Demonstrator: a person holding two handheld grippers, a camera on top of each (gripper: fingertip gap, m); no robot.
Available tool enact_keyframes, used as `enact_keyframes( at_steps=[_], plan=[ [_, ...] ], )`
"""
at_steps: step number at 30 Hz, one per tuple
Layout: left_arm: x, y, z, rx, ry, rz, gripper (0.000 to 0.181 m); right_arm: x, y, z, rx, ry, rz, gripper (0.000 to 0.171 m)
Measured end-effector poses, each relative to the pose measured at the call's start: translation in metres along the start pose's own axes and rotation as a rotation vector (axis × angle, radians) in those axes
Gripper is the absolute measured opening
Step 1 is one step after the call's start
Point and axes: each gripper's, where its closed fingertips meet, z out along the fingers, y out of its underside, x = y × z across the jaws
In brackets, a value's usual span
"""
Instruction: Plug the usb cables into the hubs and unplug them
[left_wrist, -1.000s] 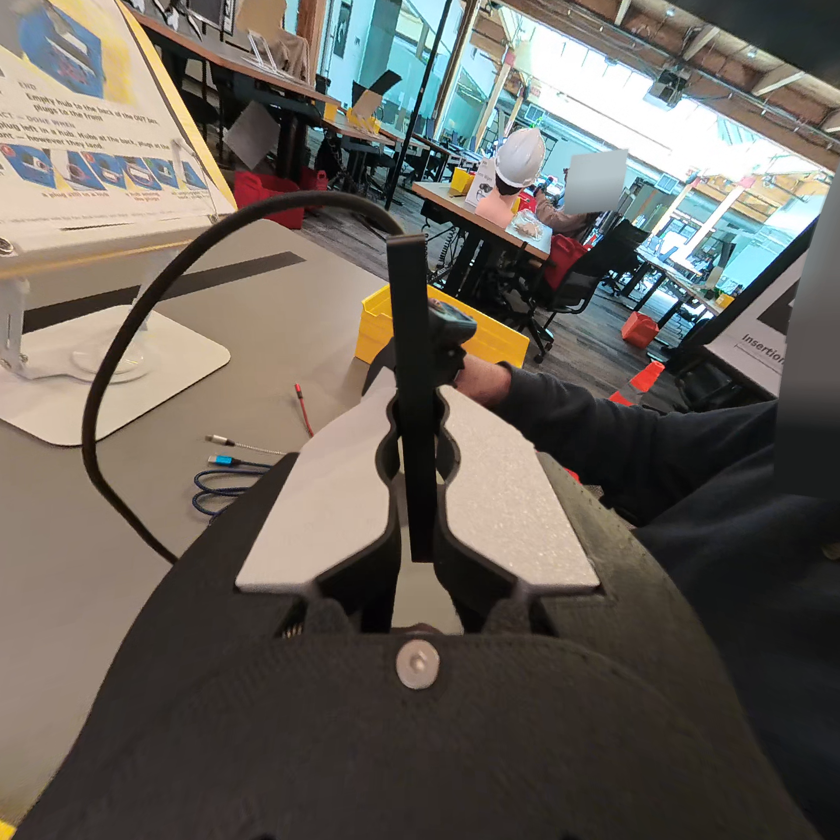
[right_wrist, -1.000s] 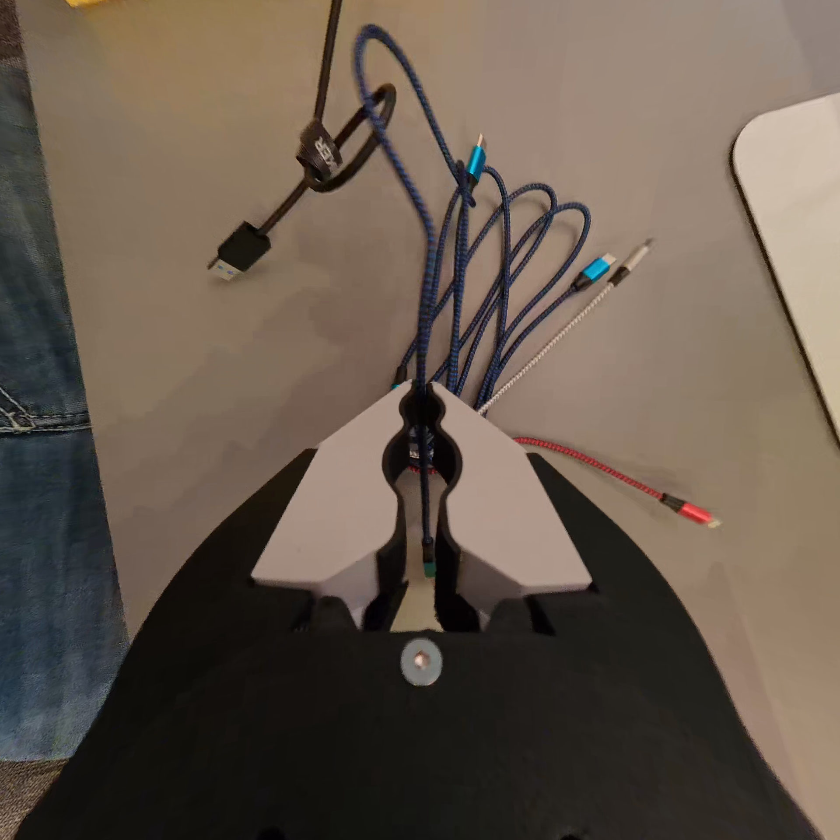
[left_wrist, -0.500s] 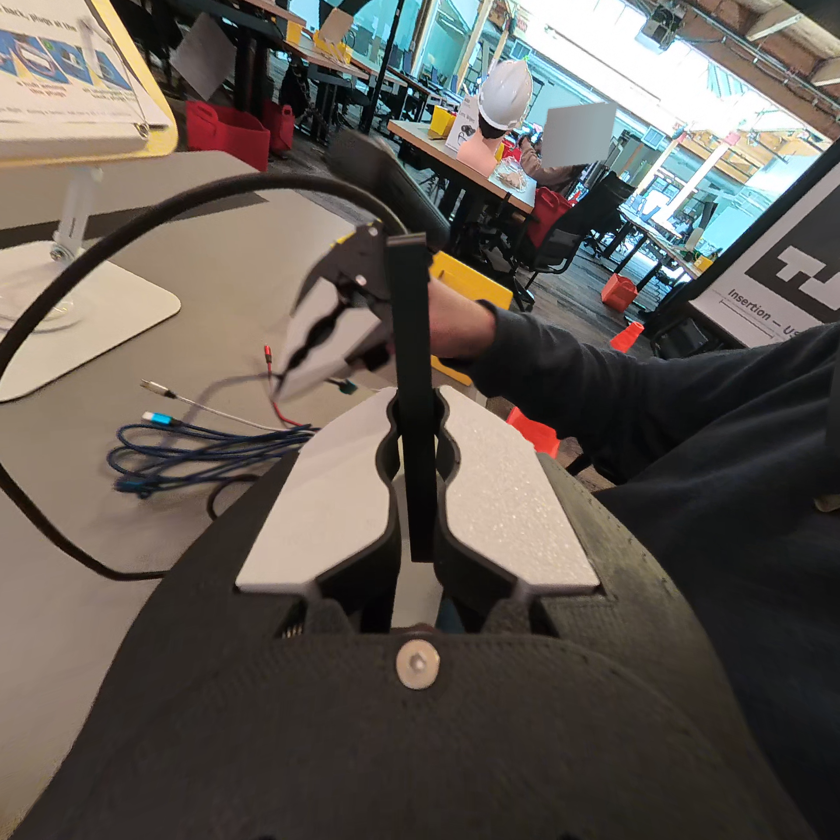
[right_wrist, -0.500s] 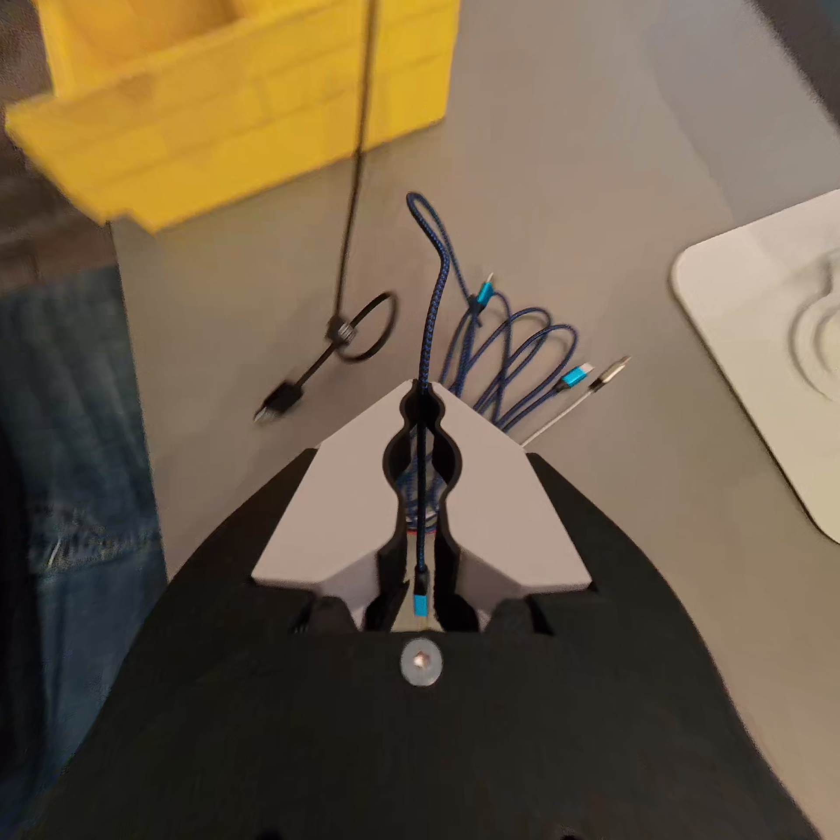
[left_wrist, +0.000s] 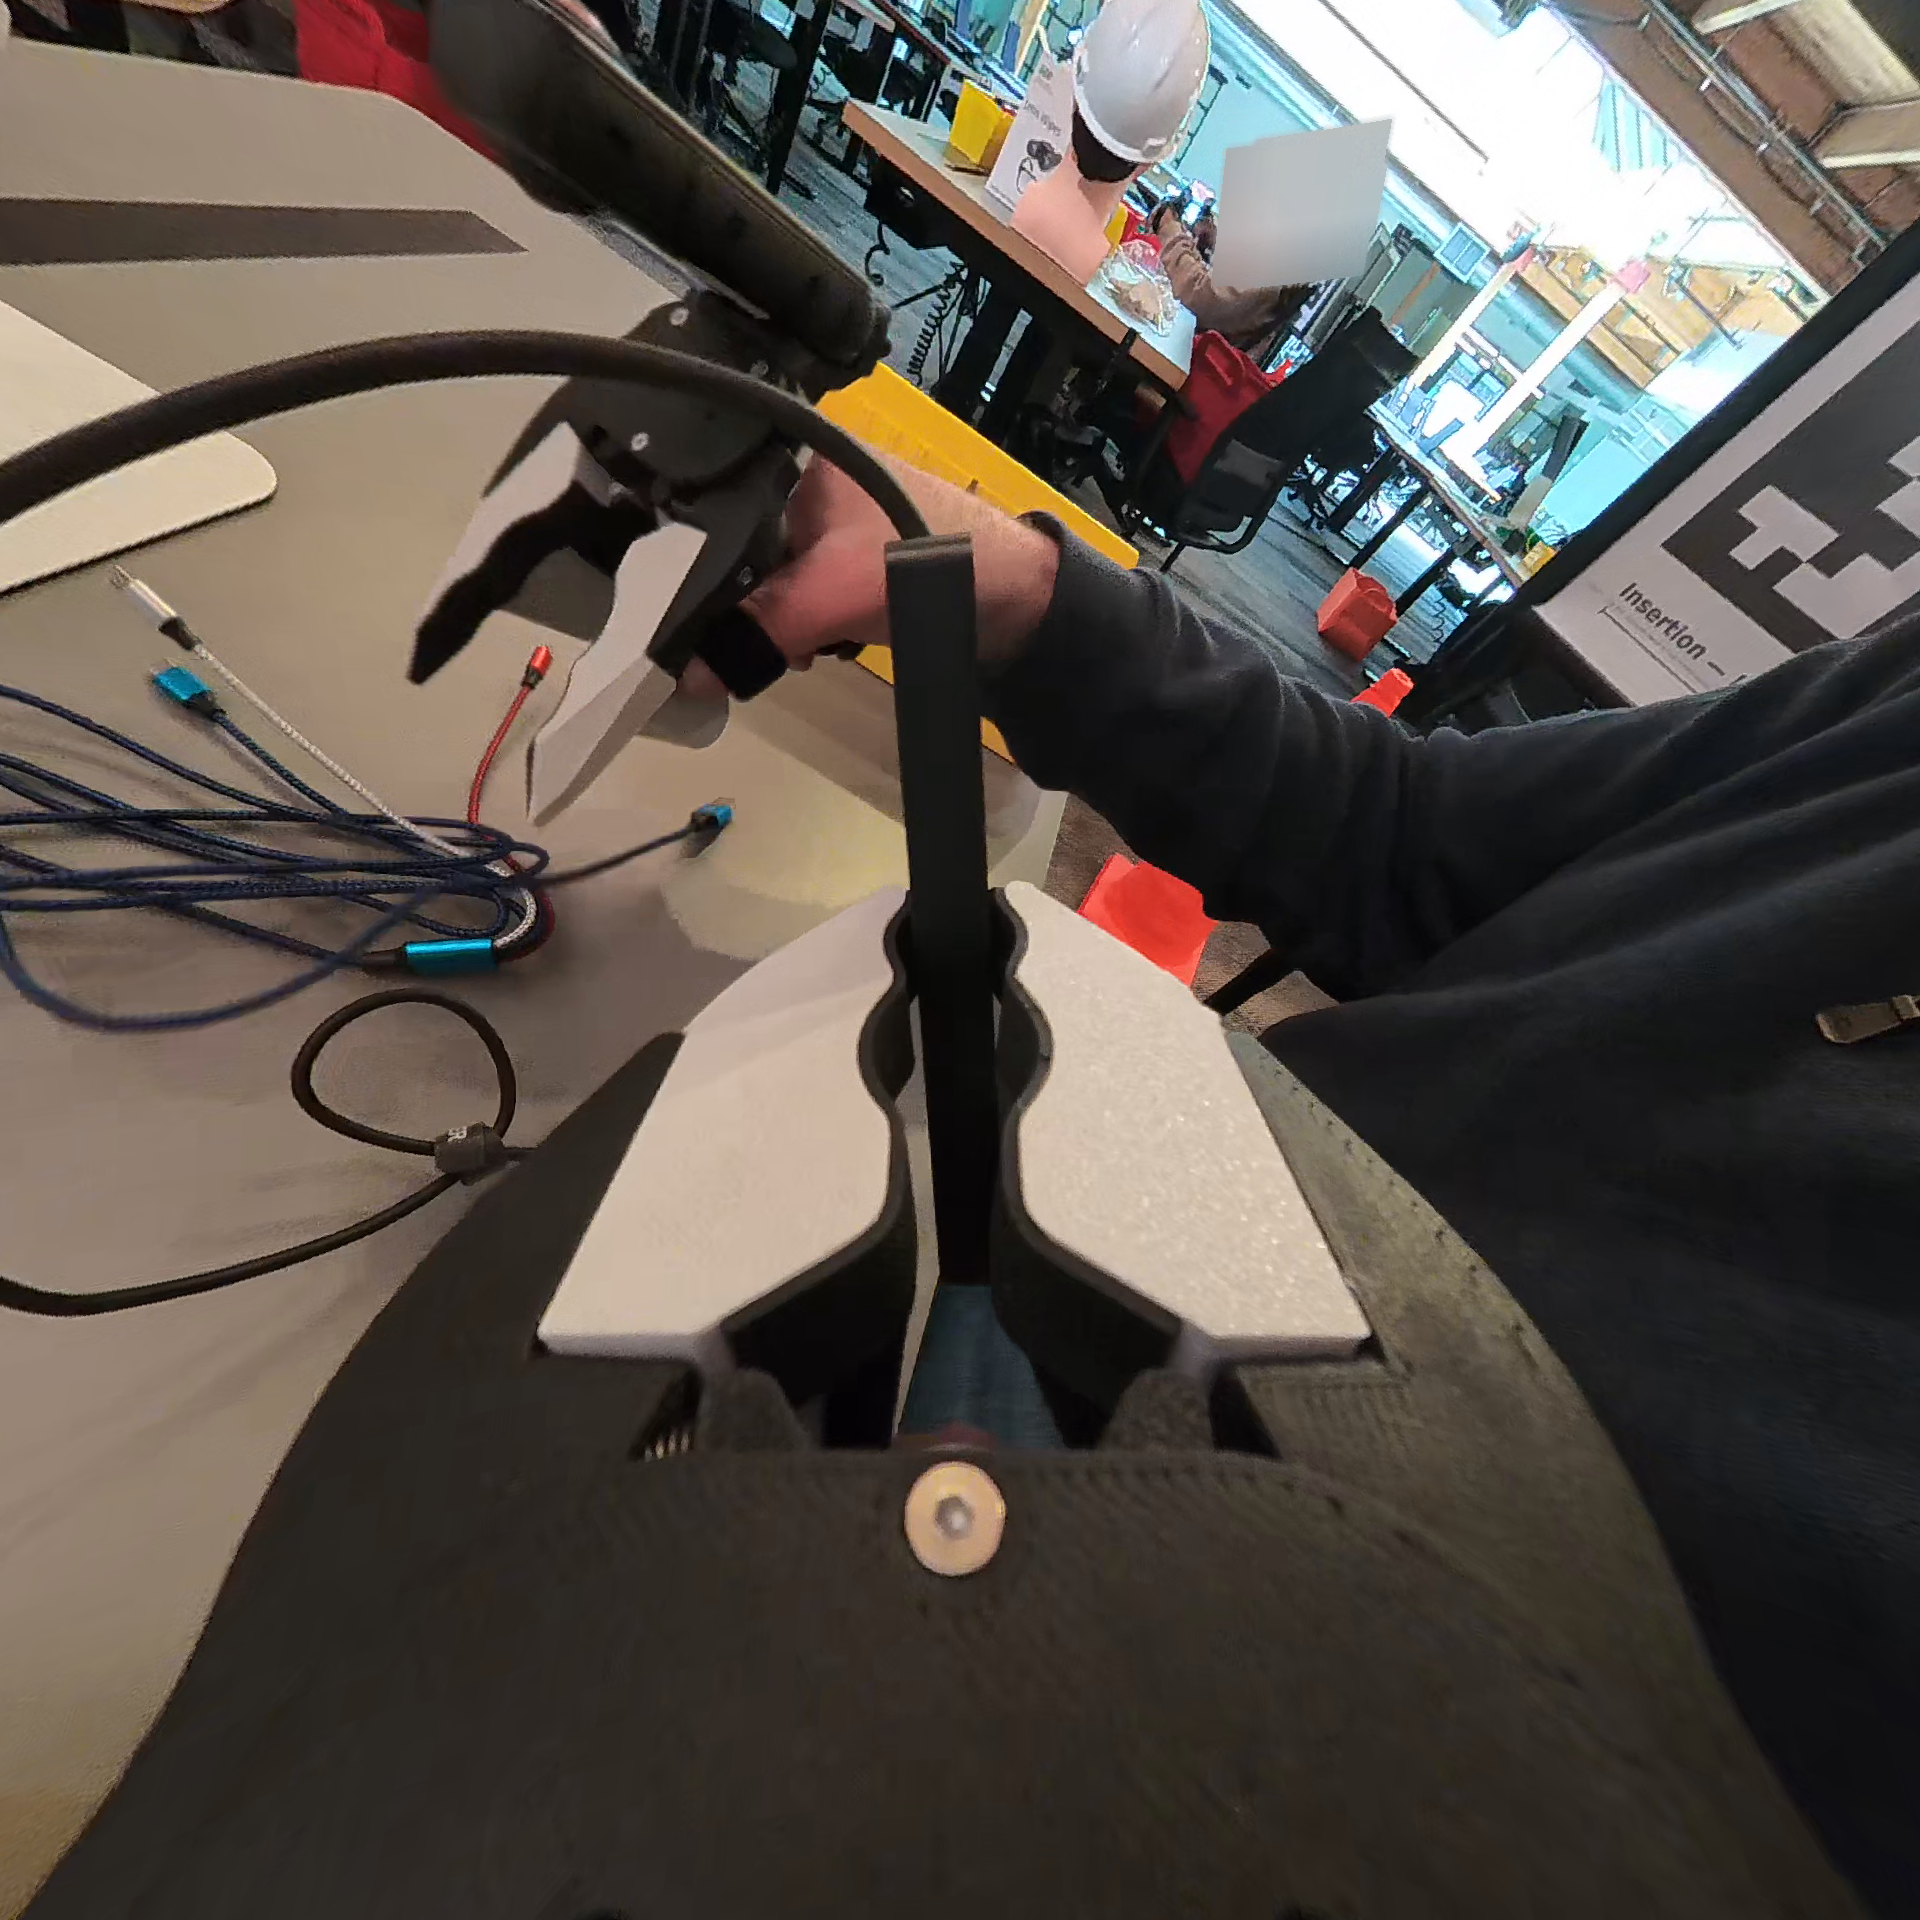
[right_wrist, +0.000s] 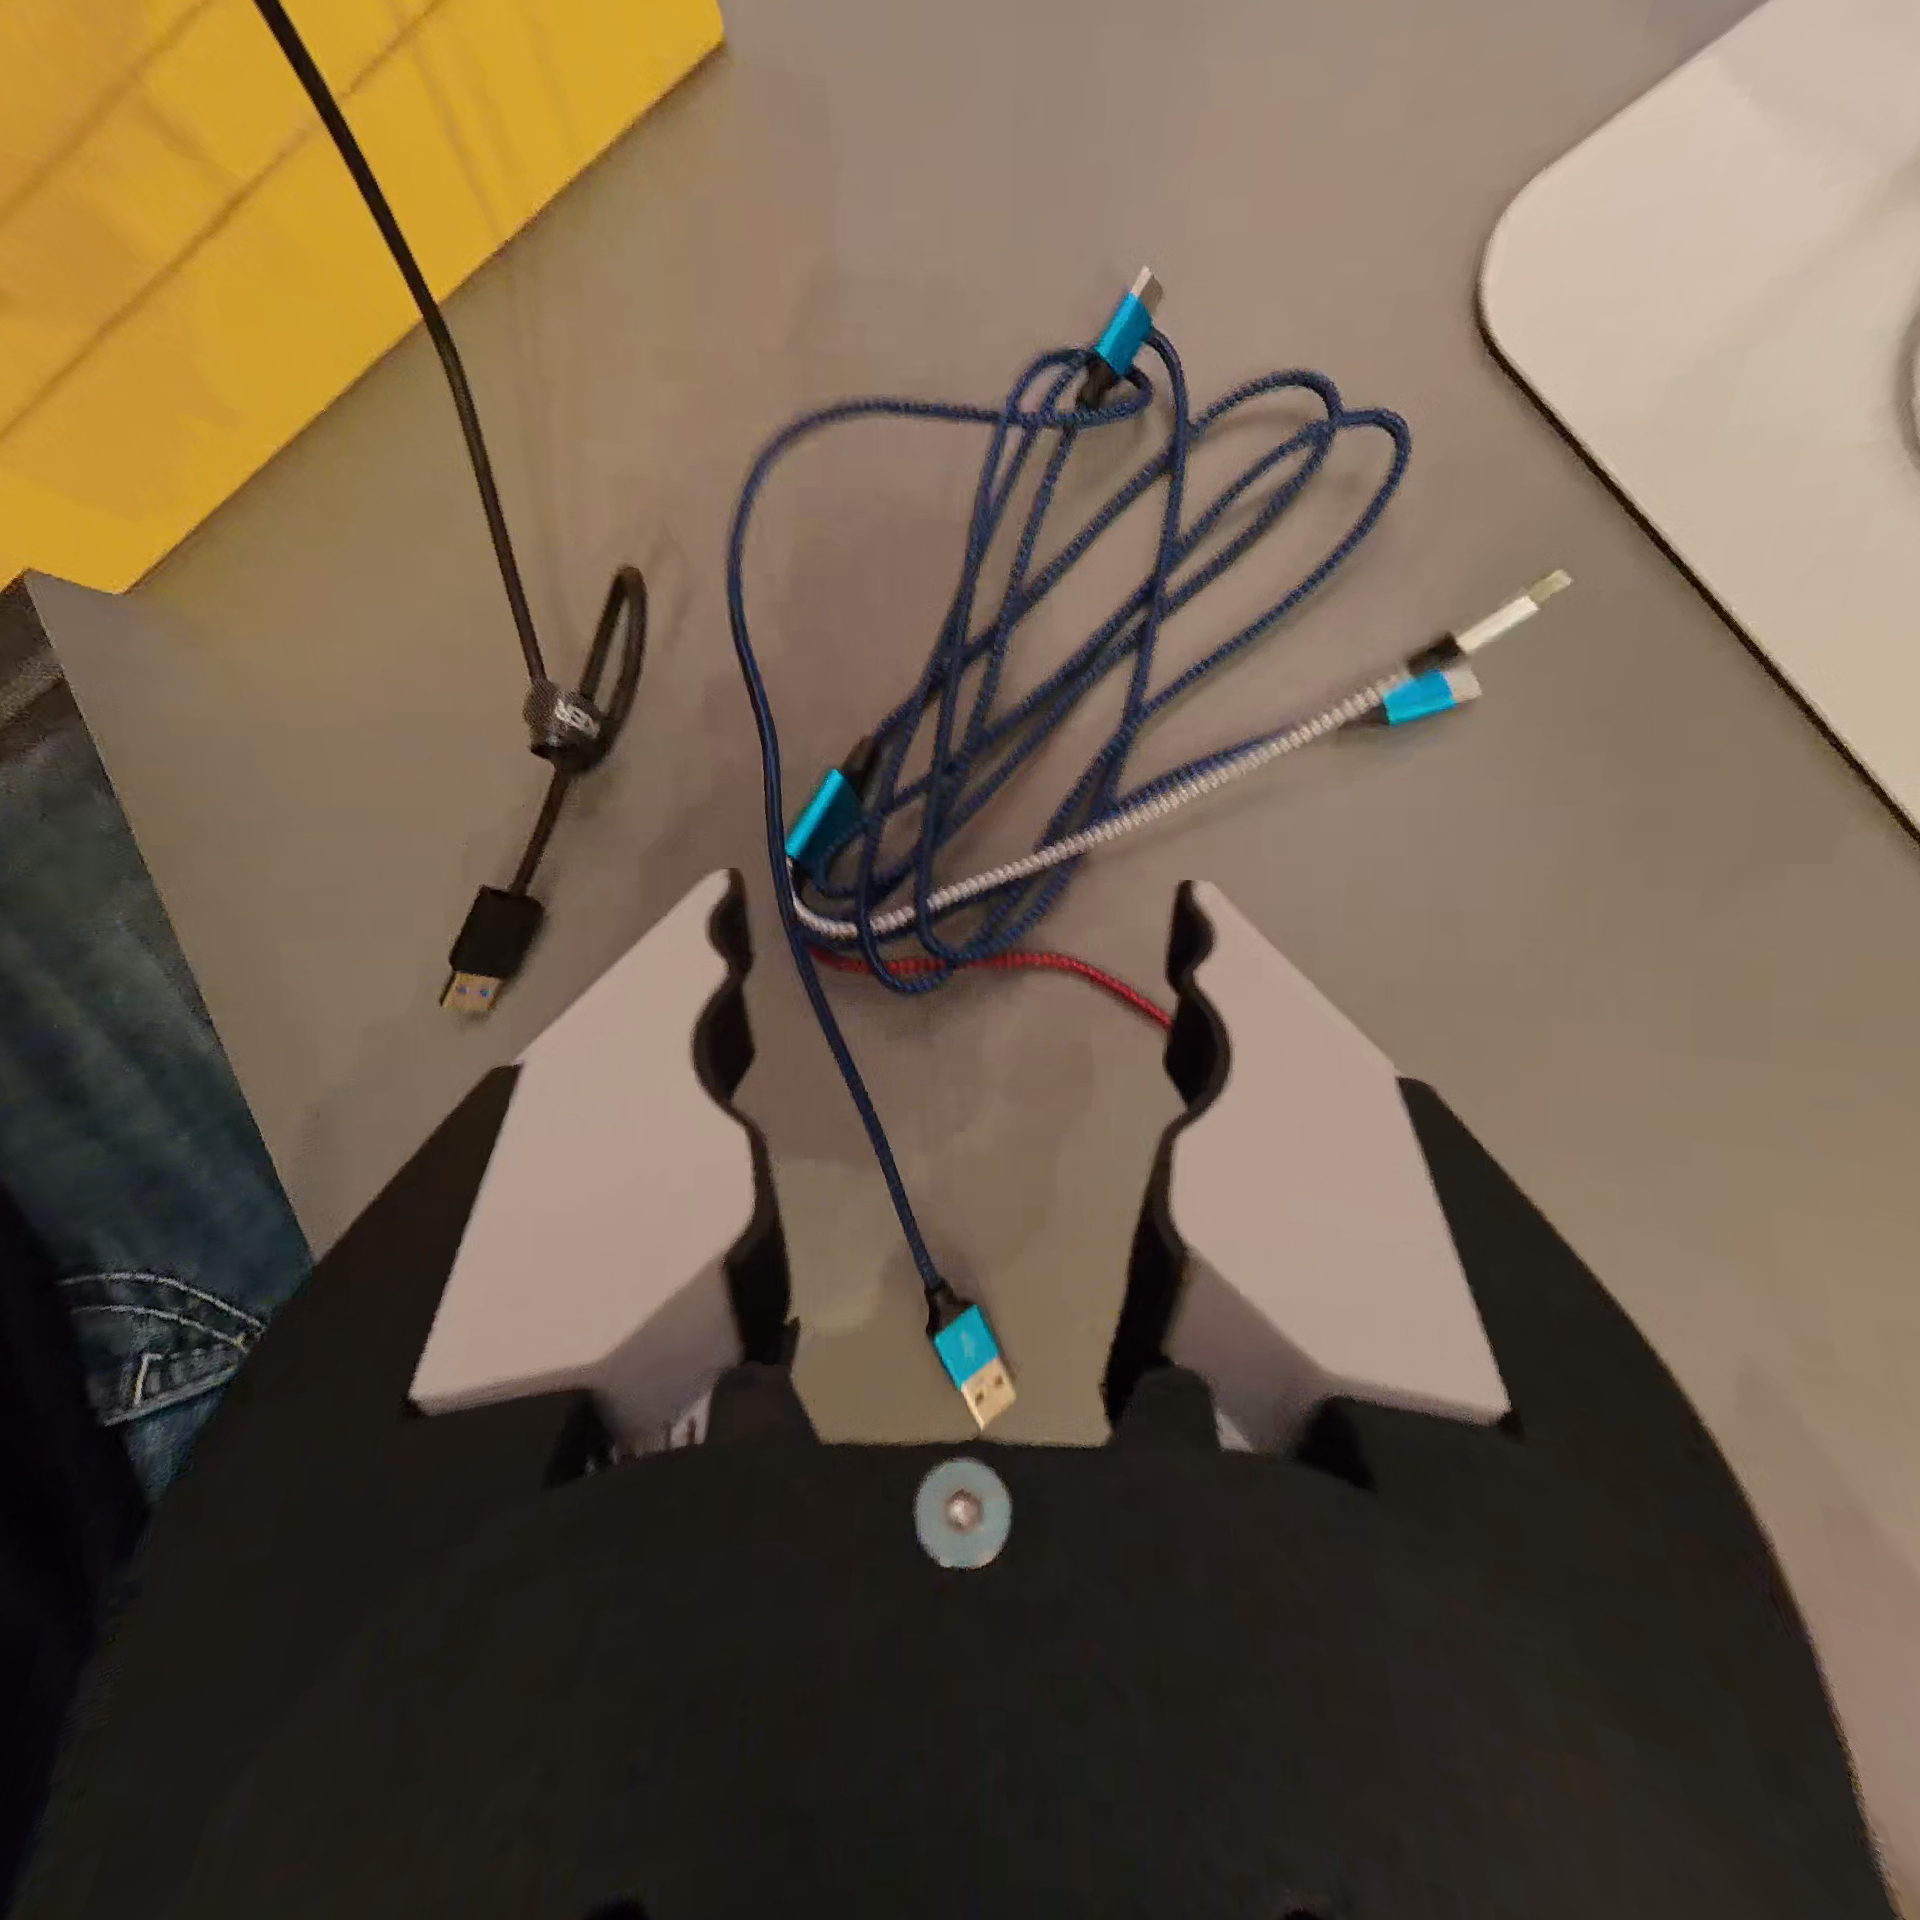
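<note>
My left gripper (left_wrist: 951, 914) is shut on a slim black hub (left_wrist: 935, 727) held upright; the hub's thick black cable (left_wrist: 416, 358) arcs away to the left. My right gripper (right_wrist: 956, 888) is open and empty above the grey table. A blue braided cable's USB plug (right_wrist: 971, 1361) lies on the table between its fingers. The left wrist view shows that gripper (left_wrist: 478, 727) open, just above the plug (left_wrist: 712, 816). The rest of the blue cable bundle (right_wrist: 1091, 623) lies ahead, also in the left wrist view (left_wrist: 260, 852).
A black cable with a USB plug (right_wrist: 488, 951) lies left of the bundle. A red cable (right_wrist: 1091, 977) and a silver cable (right_wrist: 1496, 623) mix with it. A yellow bin (right_wrist: 208, 260) sits far left, a white stand base (right_wrist: 1714, 364) far right. The table edge is at left.
My right gripper has opened and let go of the blue cable; its plug now lies on the table. My left gripper, still holding the hub, has tilted down toward the cables.
</note>
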Motion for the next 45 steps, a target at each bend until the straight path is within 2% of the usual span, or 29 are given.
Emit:
enact_keyframes(
  at_steps=[4,8,9,10,13,15,16,17,19,21,25,30,35,38,40,42,45],
  plan=[
    [0.001,0.003,0.003,-0.005,0.009,-0.001,0.011,-0.004,-0.012,0.030,-0.059,0.040,0.011,0.097],
    [0.001,0.006,0.003,-0.002,0.019,-0.011,0.011,0.010,0.007,0.066,-0.233,0.103,0.012,0.122],
    [0.001,0.007,0.003,-0.003,0.020,-0.013,0.011,0.014,0.006,0.069,-0.239,0.135,-0.008,0.119],
    [0.002,0.007,0.003,-0.003,0.023,-0.014,0.011,0.015,0.005,0.071,-0.249,0.156,-0.020,0.115],
    [0.001,0.008,0.003,0.004,0.031,-0.022,0.011,0.016,-0.002,0.071,-0.221,0.176,-0.063,0.057],
    [-0.001,0.009,0.003,0.005,0.029,-0.028,0.011,0.014,-0.003,0.072,-0.192,0.162,-0.095,0.035],
    [-0.001,0.010,0.002,0.008,0.030,-0.034,0.011,0.013,-0.001,0.070,-0.196,0.142,-0.098,0.019],
    [-0.002,0.010,0.002,0.013,0.032,-0.038,0.011,0.011,0.002,0.067,-0.193,0.114,-0.092,0.010],
    [-0.003,0.012,0.003,0.015,0.034,-0.046,0.011,0.002,0.004,0.060,-0.157,0.060,-0.128,0.008],
    [-0.004,0.014,0.005,0.012,0.031,-0.055,0.011,0.003,0.008,0.043,-0.153,0.083,-0.130,0.007],
    [-0.002,0.012,0.009,0.014,0.029,-0.049,0.011,0.001,-0.004,-0.015,0.000,0.066,-0.098,0.007],
    [-0.001,0.012,0.016,0.012,0.022,-0.050,0.011,0.006,-0.011,-0.121,0.130,0.154,-0.168,0.007],
    [0.001,0.015,0.023,0.005,0.029,-0.054,0.011,0.010,0.010,-0.244,0.165,0.325,-0.274,0.006],
    [0.002,0.017,0.028,-0.001,0.041,-0.060,0.010,0.010,0.043,-0.302,0.106,0.402,-0.379,0.006],
    [0.002,0.019,0.032,-0.011,0.044,-0.062,0.011,0.012,0.073,-0.326,0.054,0.435,-0.435,0.007],
    [0.002,0.021,0.035,-0.016,0.051,-0.068,0.010,0.029,0.114,-0.339,-0.035,0.482,-0.414,0.006],
    [0.002,0.022,0.039,-0.025,0.054,-0.069,0.011,0.050,0.176,-0.334,-0.139,0.456,-0.402,0.006]
  ],
)
